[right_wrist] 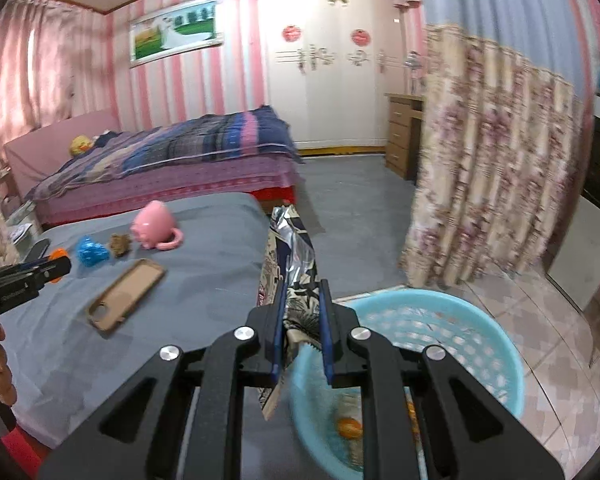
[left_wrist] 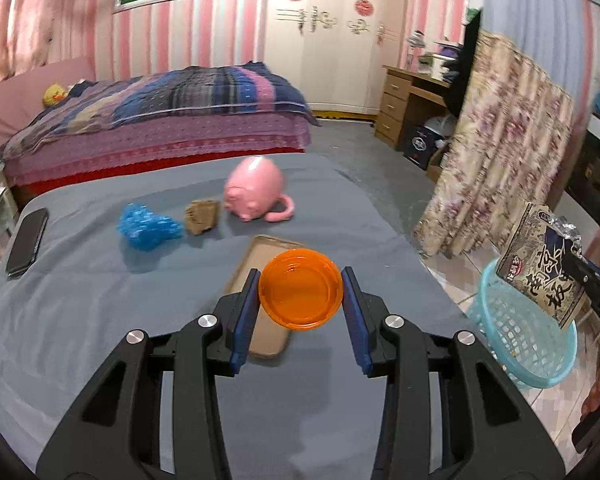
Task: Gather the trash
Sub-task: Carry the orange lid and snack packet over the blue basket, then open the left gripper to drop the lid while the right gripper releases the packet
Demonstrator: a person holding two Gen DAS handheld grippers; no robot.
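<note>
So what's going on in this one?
A person is clearing trash off a grey-covered table with two handheld grippers. The right gripper is shut on a snack bag, holding it over the rim of the blue basket on the floor. The left gripper holds an orange lid above the phone case. A blue wrapper, brown scrap, pink mug and phone remain on the table.

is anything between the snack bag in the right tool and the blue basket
Nothing visible. The right tool holds the snack bag right above the near rim of the basket, whose open top is unobstructed; only small scraps lie at the bottom.
</note>
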